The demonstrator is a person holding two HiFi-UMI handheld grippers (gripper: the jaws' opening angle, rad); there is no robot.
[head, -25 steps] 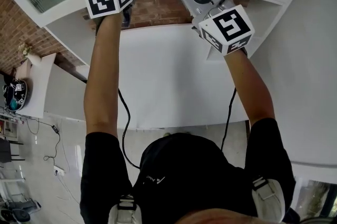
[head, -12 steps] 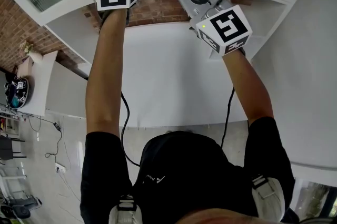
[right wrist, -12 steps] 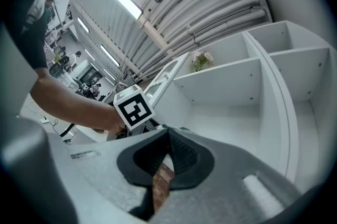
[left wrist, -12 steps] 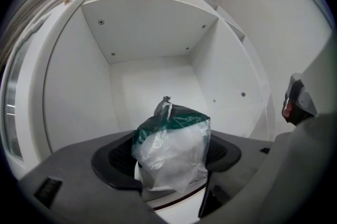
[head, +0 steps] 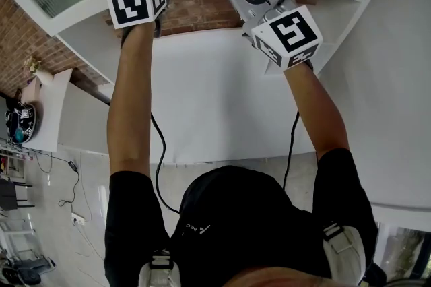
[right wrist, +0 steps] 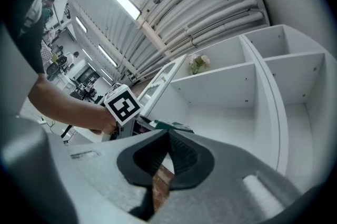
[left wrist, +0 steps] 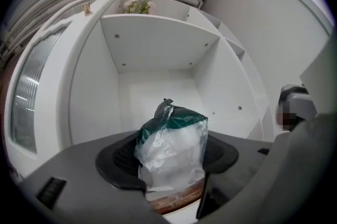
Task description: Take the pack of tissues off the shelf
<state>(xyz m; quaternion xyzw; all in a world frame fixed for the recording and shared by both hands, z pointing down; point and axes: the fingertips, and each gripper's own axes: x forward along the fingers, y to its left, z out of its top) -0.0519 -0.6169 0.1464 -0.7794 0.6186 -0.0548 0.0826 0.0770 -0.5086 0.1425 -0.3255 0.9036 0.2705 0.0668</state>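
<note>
Left gripper view: tissue pack (left wrist: 172, 136) pinched between left gripper's (left wrist: 169, 157) just-closing jaws

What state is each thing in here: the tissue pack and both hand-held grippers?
pack: upright in its clear wrapper, clamped between the left pads; can't tell if it rests on the shelf.
left hand-held gripper: closed on the pack; its jaws have just been closing.
right hand-held gripper: shut, nothing between its pads.
</note>
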